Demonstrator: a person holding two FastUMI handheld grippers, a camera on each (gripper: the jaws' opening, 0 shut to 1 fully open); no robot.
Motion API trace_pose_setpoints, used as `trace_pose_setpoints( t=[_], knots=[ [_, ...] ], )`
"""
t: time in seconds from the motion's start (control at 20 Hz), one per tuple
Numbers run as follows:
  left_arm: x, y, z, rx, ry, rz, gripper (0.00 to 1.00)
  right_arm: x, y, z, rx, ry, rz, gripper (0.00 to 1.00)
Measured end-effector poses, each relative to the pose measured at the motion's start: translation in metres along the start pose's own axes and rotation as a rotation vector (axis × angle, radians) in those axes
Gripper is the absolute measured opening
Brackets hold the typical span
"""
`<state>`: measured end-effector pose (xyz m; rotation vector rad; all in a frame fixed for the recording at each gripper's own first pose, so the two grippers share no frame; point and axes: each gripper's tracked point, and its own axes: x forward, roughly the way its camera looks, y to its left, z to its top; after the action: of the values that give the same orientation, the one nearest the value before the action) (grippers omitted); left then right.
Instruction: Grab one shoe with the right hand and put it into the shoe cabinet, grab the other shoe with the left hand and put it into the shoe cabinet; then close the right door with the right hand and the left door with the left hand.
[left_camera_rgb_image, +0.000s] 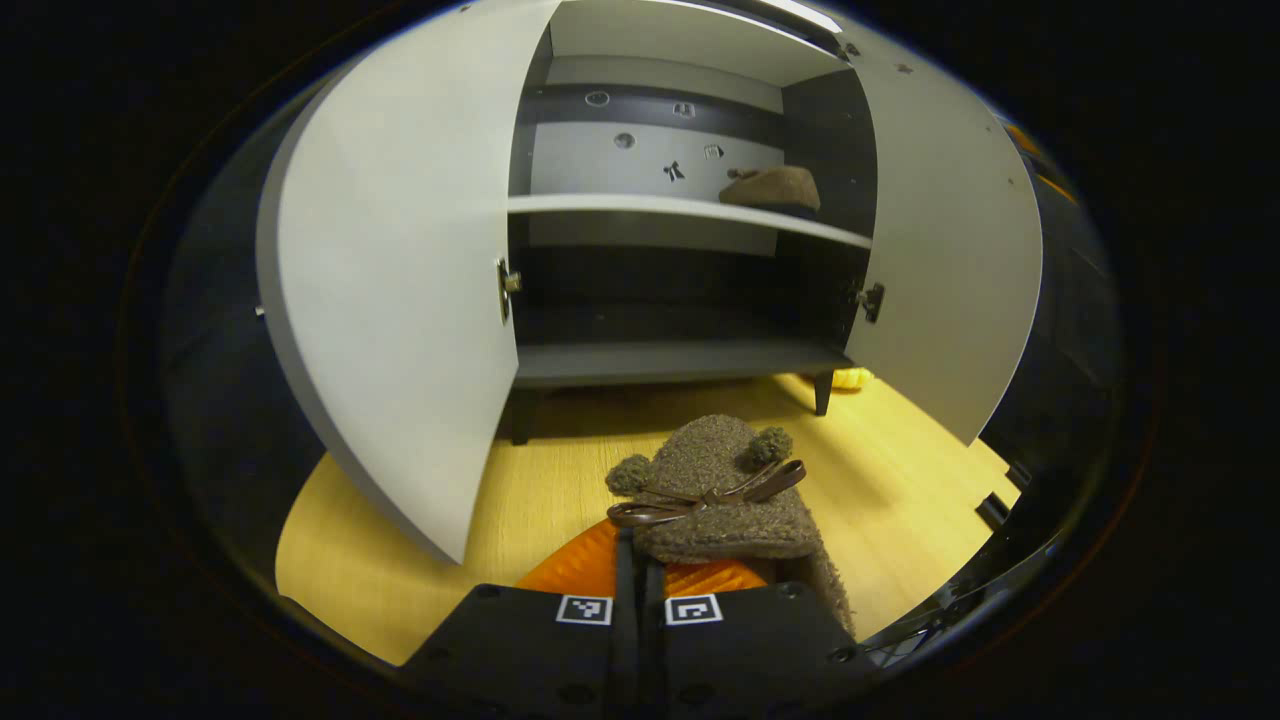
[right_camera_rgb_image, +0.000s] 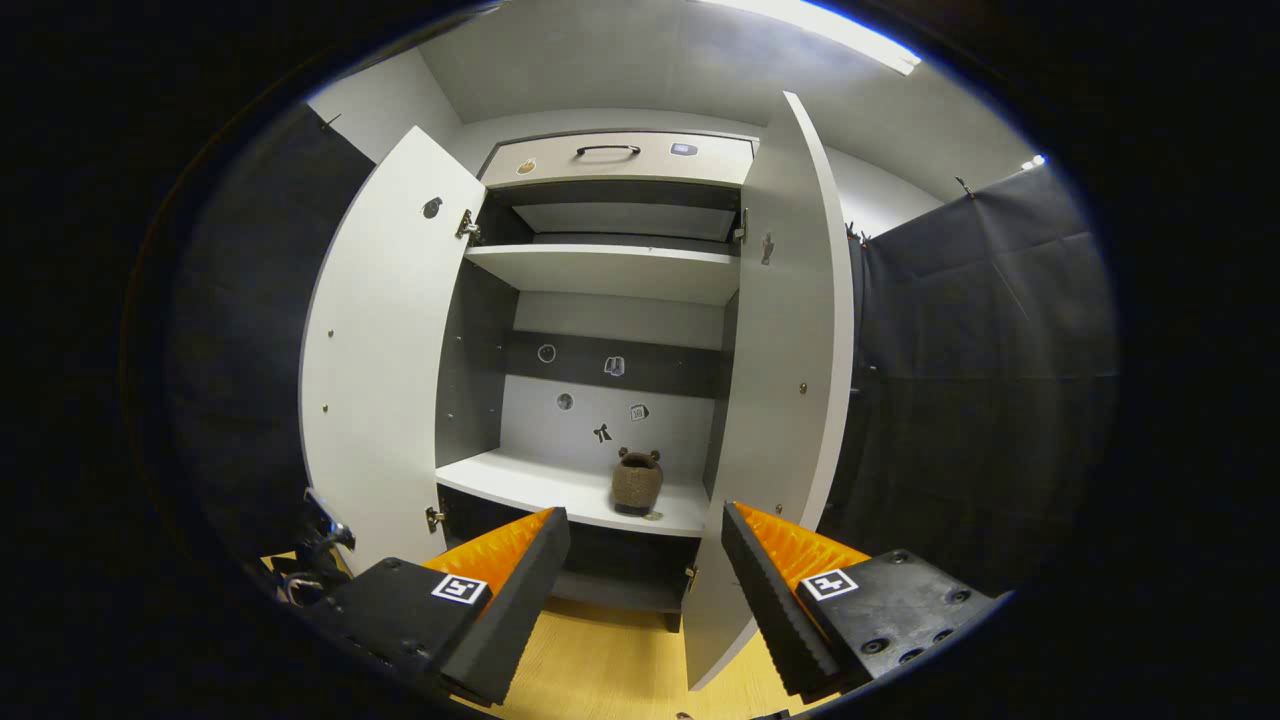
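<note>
Your left gripper: fingers clamped on fuzzy brown slipper, toe pointing straight at open shoe cabinet. Middle shelf lies ahead and above; first slipper sits at its right, so aim left. Your right gripper: fingers spread, empty.

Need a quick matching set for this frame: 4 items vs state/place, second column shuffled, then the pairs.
Items:
1. left tool
2. right tool
3. shoe with ribbon bow
4. second shoe

States or places:
A. on the cabinet's shelf
B. open, holding nothing
C. shut on a shoe
D. gripped, above the wooden floor in front of the cabinet

Pairs: 1-C, 2-B, 3-D, 4-A
</note>
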<state>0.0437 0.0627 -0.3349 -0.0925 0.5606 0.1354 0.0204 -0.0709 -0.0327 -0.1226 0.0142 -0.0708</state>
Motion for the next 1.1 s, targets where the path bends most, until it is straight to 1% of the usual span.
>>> trace_pose_setpoints(
  t=[0.2,0.35,0.45,0.6,0.7,0.8,0.95,1.1],
  knots=[
    [-0.027,0.000,0.064,-0.030,-0.037,0.023,0.05,-0.002,0.007,-0.001,0.025,0.006,0.044,0.98],
    [-0.036,0.001,0.114,-0.014,-0.077,0.047,0.05,-0.006,0.004,-0.004,0.002,0.010,0.048,0.98],
    [-0.036,-0.008,0.149,0.009,-0.113,0.042,0.05,-0.008,0.006,-0.005,0.024,0.015,0.062,0.98],
    [-0.026,-0.013,0.198,0.070,-0.156,0.068,0.05,-0.012,0.005,-0.006,0.030,0.020,0.075,0.98],
    [-0.016,-0.016,0.229,0.083,-0.176,0.078,0.05,-0.015,0.009,-0.004,0.027,0.016,0.096,0.98],
    [-0.005,-0.017,0.265,0.084,-0.216,0.080,0.05,-0.017,0.012,0.000,0.036,0.013,0.117,0.98],
    [0.015,-0.012,0.317,0.085,-0.258,0.109,0.05,-0.018,0.012,-0.001,0.038,0.019,0.133,0.98],
    [0.047,-0.005,0.358,0.054,-0.282,0.138,0.05,-0.018,0.009,-0.002,0.025,0.030,0.134,0.98]
  ],
)
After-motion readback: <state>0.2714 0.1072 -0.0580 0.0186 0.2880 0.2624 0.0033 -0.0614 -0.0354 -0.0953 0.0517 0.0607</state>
